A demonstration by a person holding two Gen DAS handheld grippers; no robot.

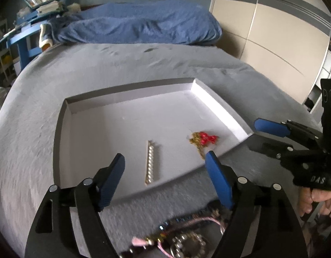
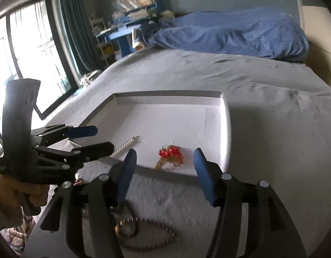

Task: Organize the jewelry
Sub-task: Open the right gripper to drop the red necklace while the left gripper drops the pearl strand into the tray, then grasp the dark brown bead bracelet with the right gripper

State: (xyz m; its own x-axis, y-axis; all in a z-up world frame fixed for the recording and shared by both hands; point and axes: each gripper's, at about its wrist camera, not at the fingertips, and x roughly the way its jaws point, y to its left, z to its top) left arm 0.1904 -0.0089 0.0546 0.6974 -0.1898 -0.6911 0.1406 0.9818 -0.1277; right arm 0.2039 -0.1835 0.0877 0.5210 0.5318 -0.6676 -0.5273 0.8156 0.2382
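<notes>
Plainly, both tools stood spread with nothing between the jaws: the left gripper (image 1: 164,163) above the pearl clip (image 1: 151,165), the right gripper (image 2: 164,158) near the red-and-gold piece (image 2: 170,153), both lying apart inside the white tray (image 2: 226,129). Remaining jewelry (image 1: 178,236) waited on the bed (image 1: 58,75) beneath; the next grasp called for taking one strand only, low and centred, avoiding tangles

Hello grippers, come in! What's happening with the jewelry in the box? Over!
Left gripper and right gripper both open, empty. Pearl strand and red-bead piece inside white box. More jewelry waiting on bed. Nothing blocking.
</notes>
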